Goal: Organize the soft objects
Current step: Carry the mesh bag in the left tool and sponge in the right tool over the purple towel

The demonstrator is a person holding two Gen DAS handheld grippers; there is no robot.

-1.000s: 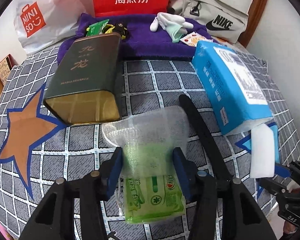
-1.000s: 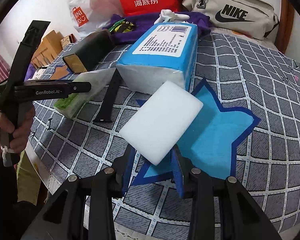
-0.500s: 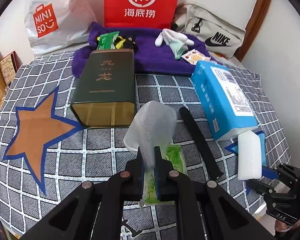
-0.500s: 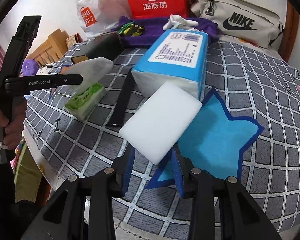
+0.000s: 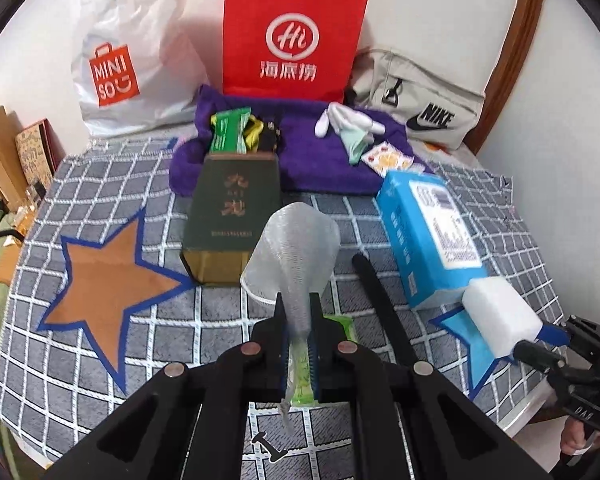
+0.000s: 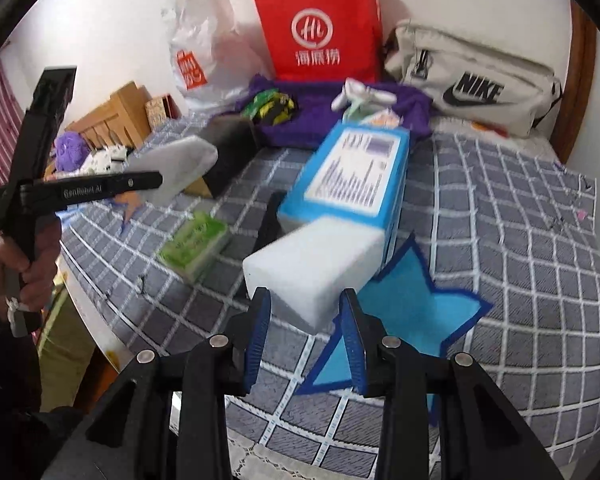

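Note:
My left gripper [image 5: 298, 312] is shut on a white foam net sleeve [image 5: 296, 248] and holds it up above the checked cloth; the sleeve also shows in the right wrist view [image 6: 176, 168]. A green tissue pack [image 6: 194, 244] lies on the cloth below it, partly hidden behind my left fingers [image 5: 342, 326]. My right gripper [image 6: 306, 312] is shut on a white sponge block [image 6: 312, 268], lifted over the blue star [image 6: 412, 312]. The sponge shows at the right in the left wrist view [image 5: 500, 316].
A blue tissue box [image 5: 428, 236], a dark green tin [image 5: 232, 216] and a black strap [image 5: 380, 304] lie on the cloth. A purple towel [image 5: 312, 160] at the back holds gloves and packets. An orange star [image 5: 108, 284] is at the left. Bags stand against the wall.
My left gripper closed on the net sleeve and lifted it off the green tissue pack. My right gripper raised the white sponge off the blue star.

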